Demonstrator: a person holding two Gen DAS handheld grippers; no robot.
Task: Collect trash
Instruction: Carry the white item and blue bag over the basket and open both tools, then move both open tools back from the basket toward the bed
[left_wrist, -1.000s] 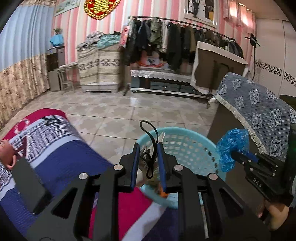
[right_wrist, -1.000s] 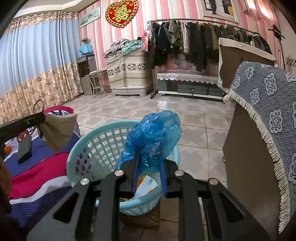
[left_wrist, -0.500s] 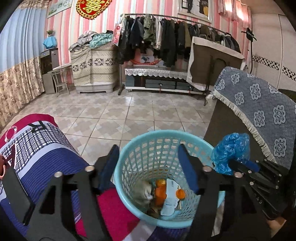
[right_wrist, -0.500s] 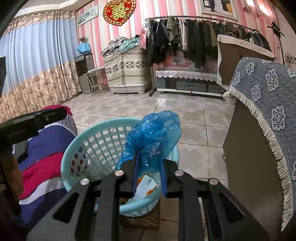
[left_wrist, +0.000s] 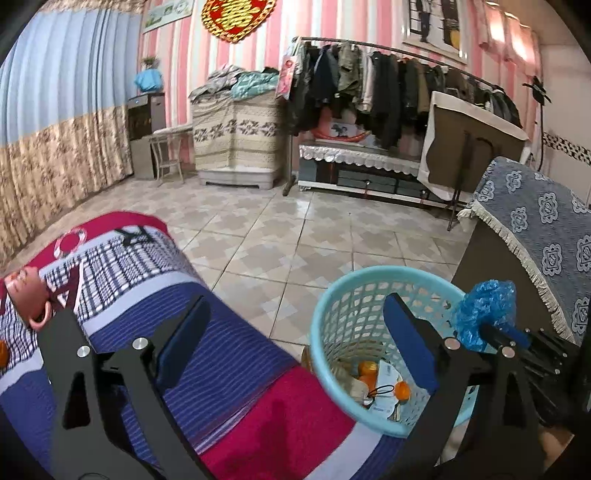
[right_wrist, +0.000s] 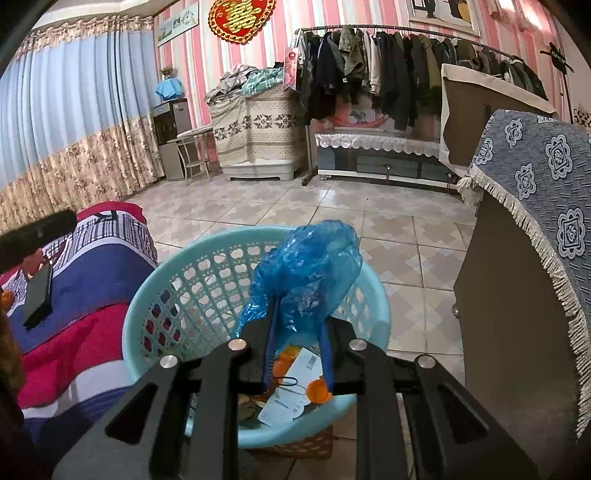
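My left tool (left_wrist: 295, 343) was opening, its scrap now dropped in the basket (left_wrist: 332, 295), while my right tool (right_wrist: 297, 354) clenched the blue bag (right_wrist: 310, 269).

basket (right_wrist: 147, 306) stands on floor (right_wrist: 295, 218) between bed (right_wrist: 92, 266) and draped cabinet (right_wrist: 517, 295).

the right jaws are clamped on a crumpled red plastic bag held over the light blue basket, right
Not quite: the bag is blue, not red. The right wrist view shows the right gripper with its jaws clamped on a crumpled blue plastic bag, held over the light blue basket.
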